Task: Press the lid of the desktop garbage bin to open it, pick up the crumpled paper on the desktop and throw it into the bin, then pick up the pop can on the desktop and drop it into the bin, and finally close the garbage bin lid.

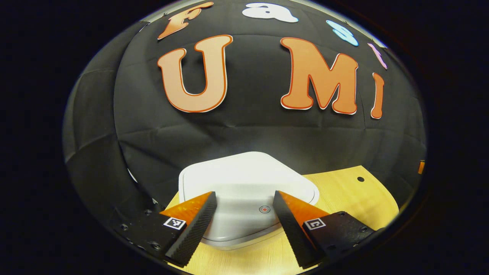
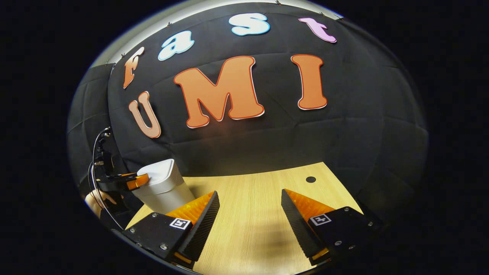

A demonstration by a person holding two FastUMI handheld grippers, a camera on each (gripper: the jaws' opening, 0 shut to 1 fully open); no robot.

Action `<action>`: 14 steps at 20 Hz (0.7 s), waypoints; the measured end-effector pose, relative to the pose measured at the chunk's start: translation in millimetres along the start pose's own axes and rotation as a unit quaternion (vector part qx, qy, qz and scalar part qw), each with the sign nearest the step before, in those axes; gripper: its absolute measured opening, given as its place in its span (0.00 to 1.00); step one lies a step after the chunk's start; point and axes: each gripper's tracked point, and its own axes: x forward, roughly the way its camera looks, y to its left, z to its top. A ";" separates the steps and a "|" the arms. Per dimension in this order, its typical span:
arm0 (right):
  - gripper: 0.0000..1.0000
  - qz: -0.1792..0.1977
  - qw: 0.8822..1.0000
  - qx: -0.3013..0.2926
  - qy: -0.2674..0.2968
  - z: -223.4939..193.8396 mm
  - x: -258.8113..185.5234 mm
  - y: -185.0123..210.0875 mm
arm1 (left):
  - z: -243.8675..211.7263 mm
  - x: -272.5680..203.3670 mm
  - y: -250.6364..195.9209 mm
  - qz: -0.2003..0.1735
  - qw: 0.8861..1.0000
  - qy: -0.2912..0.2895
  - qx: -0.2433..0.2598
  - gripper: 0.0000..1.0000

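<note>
My left gripper (image 1: 244, 214), fingers apart, hangs just over the bin lid (image 1: 244, 179), lower centre of frame. My right gripper (image 2: 248, 217), also apart, sits over bare desktop (image 2: 259, 191); the bin (image 2: 164, 183) lies lower left, so left presses.

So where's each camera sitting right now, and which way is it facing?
Left gripper view: rides the left gripper, looking down over the white bin's lid toward the wall; its open fingers show.
Right gripper view: rides the right gripper, open over the wooden table.
Shared: bin, table; the right gripper view catches the left gripper.
</note>
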 end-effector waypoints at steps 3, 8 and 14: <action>0.97 0.003 1.000 -0.003 0.001 -1.4 0.0 4.1 | 1.6 0.4 -0.7 -0.003 1.000 -0.005 -0.007 0.96; 0.97 -0.001 1.000 -0.001 -0.005 4.6 -0.5 2.1 | 2.7 0.1 0.0 0.002 1.000 0.002 -0.012 0.95; 0.97 -0.007 1.000 -0.004 -0.023 18.8 -4.4 -2.3 | 19.0 -8.6 -6.7 0.012 1.000 -0.015 -0.005 0.95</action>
